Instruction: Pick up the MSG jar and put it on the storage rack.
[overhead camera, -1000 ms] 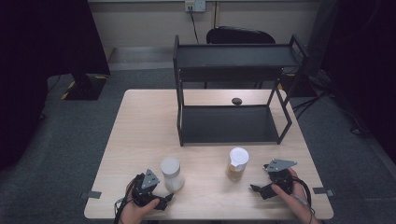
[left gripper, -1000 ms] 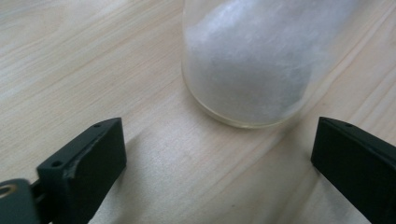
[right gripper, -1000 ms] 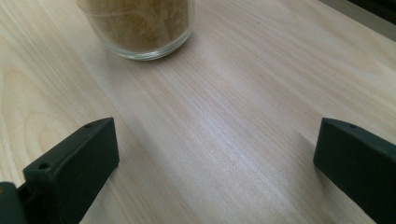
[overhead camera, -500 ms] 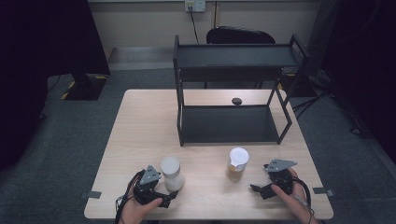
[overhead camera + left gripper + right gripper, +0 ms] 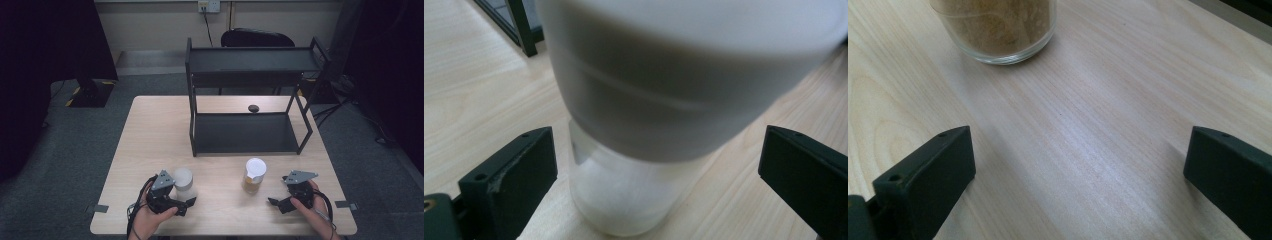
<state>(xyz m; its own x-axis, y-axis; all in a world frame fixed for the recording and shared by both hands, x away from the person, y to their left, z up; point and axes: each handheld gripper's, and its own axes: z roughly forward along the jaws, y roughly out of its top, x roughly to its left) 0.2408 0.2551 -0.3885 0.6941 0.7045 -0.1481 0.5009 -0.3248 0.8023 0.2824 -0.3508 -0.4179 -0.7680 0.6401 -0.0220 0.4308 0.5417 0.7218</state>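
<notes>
A clear jar with a wide white lid [image 5: 183, 181] stands near the table's front left. My left gripper [image 5: 180, 196] is open right at it. In the left gripper view the jar [image 5: 634, 150] looms between the two black jaws of the gripper [image 5: 659, 167], and neither jaw touches it. A second jar [image 5: 253, 175], white-lidded and holding brown powder, stands at the front right. My right gripper [image 5: 278, 191] is open just to its right, low over the table. In the right gripper view the brown jar [image 5: 998, 30] sits ahead and to the left of the gripper [image 5: 1080, 165], whose jaws hold nothing.
A black two-level rack [image 5: 250, 95] stands on the far half of the wooden table [image 5: 150, 130]. A small dark object [image 5: 253, 108] lies behind the rack's lower shelf. A dark chair [image 5: 257, 38] sits beyond the table.
My left gripper has edged forward and right, so the white-lidded jar now sits between its jaws. The right gripper and both jars have stayed put.
</notes>
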